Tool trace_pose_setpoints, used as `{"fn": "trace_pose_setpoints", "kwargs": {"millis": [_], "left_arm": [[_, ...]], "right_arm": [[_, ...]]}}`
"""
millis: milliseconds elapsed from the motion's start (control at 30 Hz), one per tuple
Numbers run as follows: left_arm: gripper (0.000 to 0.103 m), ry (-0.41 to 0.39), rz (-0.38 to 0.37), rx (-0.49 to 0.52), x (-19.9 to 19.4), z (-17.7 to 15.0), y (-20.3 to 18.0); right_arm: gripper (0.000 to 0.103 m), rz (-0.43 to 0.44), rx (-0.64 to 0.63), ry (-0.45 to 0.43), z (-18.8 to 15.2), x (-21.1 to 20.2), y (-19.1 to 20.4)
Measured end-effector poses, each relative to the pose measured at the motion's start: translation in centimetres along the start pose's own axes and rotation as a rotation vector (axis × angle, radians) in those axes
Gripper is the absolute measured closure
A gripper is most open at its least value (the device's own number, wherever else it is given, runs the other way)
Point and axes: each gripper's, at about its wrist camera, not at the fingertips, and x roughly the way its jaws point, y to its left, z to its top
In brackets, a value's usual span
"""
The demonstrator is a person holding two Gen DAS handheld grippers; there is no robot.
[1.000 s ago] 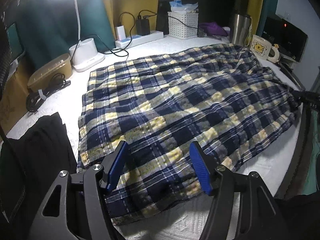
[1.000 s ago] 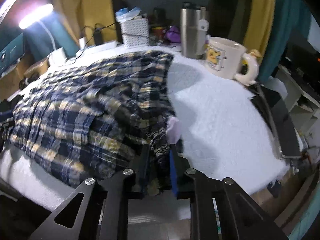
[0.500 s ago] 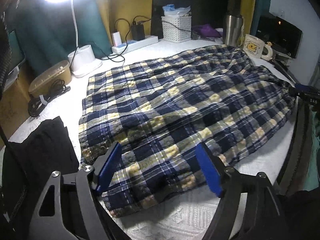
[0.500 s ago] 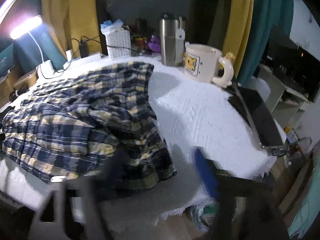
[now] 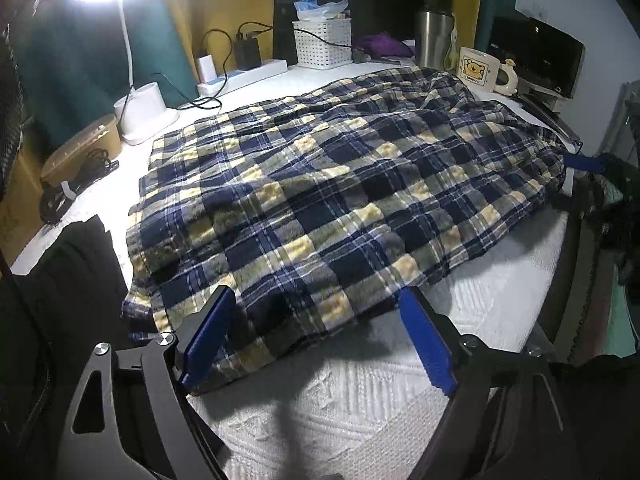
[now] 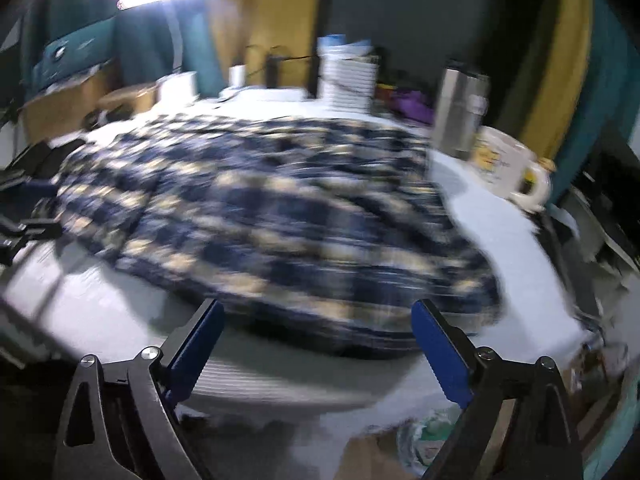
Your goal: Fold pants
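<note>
The navy and yellow plaid pants (image 5: 340, 184) lie spread flat on the white textured table cover (image 5: 360, 408). My left gripper (image 5: 316, 300) is open and empty, its blue pads at the pants' near edge. In the blurred right wrist view the pants (image 6: 280, 220) lie ahead of my right gripper (image 6: 316, 312), which is open, empty and just off the cloth's near edge. The right gripper's blue pad shows at the far right in the left wrist view (image 5: 584, 162).
A lamp base (image 5: 144, 112), power strip (image 5: 248, 76), white basket (image 5: 322, 42), steel tumbler (image 5: 434, 38) and bear mug (image 5: 482, 70) line the back. A brown box (image 5: 86, 148) with cables and a black garment (image 5: 72, 272) lie at the left.
My right gripper let go of the pants' end, opened and pulled back while swinging. My left gripper stayed open and drew back to the pants' near edge.
</note>
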Motion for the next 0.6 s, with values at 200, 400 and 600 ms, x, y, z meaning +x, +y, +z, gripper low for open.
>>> {"fn": "trace_pose_setpoints", "kwargs": {"millis": [200, 400, 600], "left_arm": [[0.017, 0.000, 0.003, -0.023, -0.2, -0.6, 0.7], [0.016, 0.008, -0.002, -0.046, 0.1, -0.8, 1.0], [0.015, -0.012, -0.018, 0.016, 0.2, -0.2, -0.6]], "right_arm": [[0.007, -0.019, -0.139, 0.014, 0.5, 1.7, 3.9], [0.007, -0.042, -0.209, 0.004, 1.8, 3.0, 4.5], [0.007, 0.004, -0.144, -0.010, 4.4, 3.6, 2.5]]}}
